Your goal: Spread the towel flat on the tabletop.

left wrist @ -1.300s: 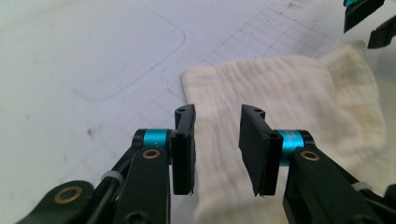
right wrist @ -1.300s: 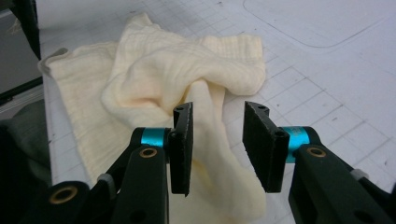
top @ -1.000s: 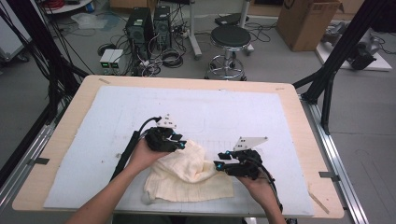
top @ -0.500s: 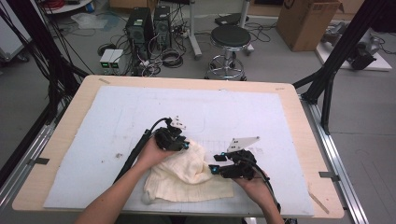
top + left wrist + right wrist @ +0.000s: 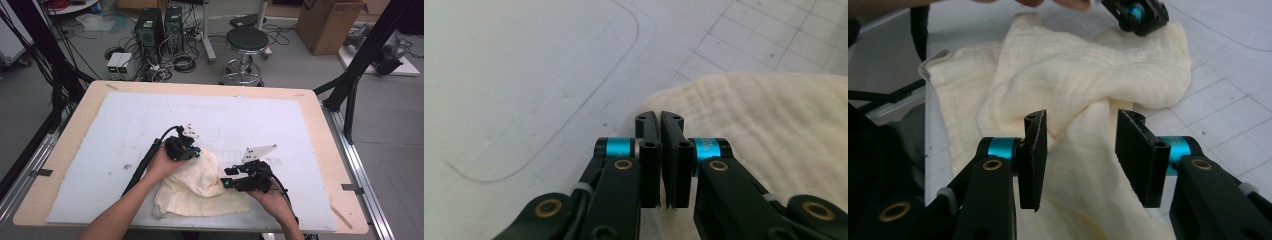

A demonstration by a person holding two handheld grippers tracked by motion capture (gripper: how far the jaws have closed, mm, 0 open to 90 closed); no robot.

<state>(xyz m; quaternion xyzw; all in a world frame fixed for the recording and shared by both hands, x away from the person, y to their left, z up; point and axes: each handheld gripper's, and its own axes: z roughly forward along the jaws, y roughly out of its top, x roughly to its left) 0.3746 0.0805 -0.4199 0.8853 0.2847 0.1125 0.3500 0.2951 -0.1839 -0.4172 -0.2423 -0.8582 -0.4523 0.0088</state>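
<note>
A cream cloth (image 5: 197,187) lies bunched on the white mat near the table's front edge. In the high view my left gripper (image 5: 196,151) sits at the cloth's far edge. In the left gripper view its jaws are pressed together, and the left gripper (image 5: 660,119) pinches the rim of the cloth (image 5: 774,120). My right gripper (image 5: 226,178) is at the cloth's right side. In the right gripper view the right gripper (image 5: 1080,120) stands open, its jaws on either side of a raised fold of the cloth (image 5: 1073,75). The left gripper (image 5: 1135,12) shows beyond.
The white gridded mat (image 5: 150,120) covers most of the wooden table (image 5: 75,120). A stool (image 5: 248,42), computer towers (image 5: 150,25) and cables stand on the floor behind the table. A cardboard box (image 5: 332,22) is at the far right.
My left gripper has shifted slightly right along the cloth's far edge. My right gripper has moved left, in over the cloth's right side.
</note>
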